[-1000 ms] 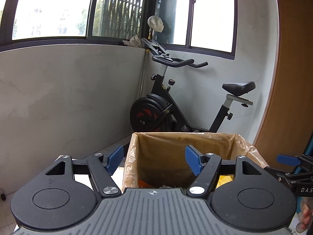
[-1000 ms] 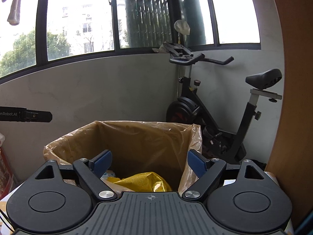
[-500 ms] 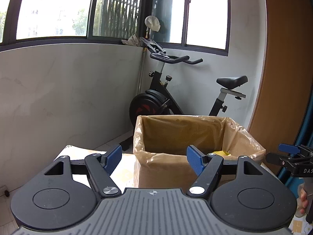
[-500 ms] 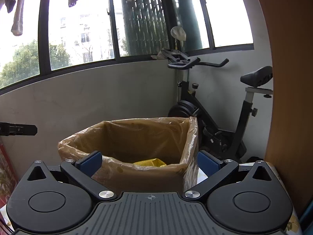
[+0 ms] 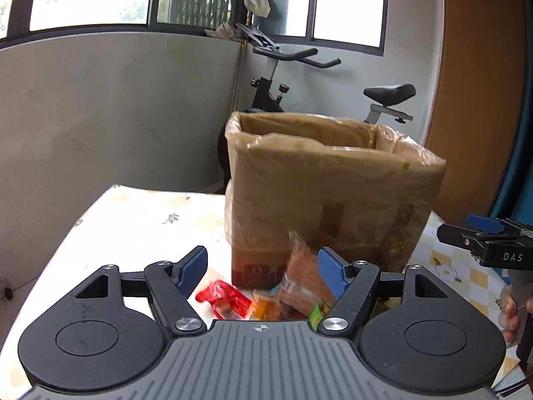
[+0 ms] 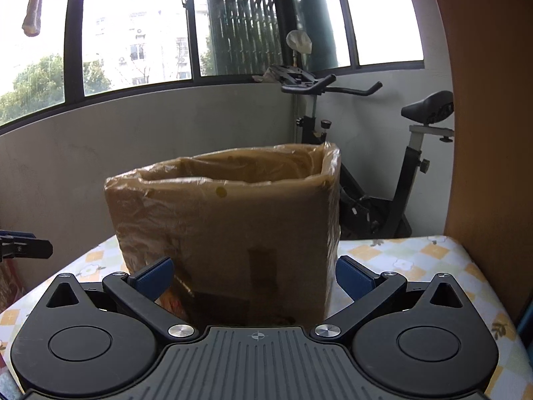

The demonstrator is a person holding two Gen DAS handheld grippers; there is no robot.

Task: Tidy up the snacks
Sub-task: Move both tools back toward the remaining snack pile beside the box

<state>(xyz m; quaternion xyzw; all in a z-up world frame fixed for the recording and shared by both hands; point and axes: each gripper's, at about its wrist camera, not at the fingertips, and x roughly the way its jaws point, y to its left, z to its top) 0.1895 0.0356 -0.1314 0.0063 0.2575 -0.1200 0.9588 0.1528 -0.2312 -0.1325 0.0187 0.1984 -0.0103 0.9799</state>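
- Cardboard box (image 5: 333,183) with its clear plastic liner stands straight ahead of both your grippers on the checked tablecloth (image 5: 140,220); top is open, and neither view shows inside it.
- Snack pile sits right under your left gripper (image 5: 263,268), against the box's near bottom corner: brown packet (image 5: 304,278) leaning up by the right pad, red packet (image 5: 223,298) lower between the fingers, orange packet (image 5: 266,310) and a bit of a green one (image 5: 318,311) behind the gripper body. All blurred.
- Left jaws stand apart, nothing clamped.
- Right gripper (image 6: 255,275) is spread wide and empty, facing the box's near wall, pads outside both its edges.
- Step, as I read it: reaching for the next snack to box.
- Next: drop the left gripper onto one packet, close on it alone, lift above the rim, release inside.
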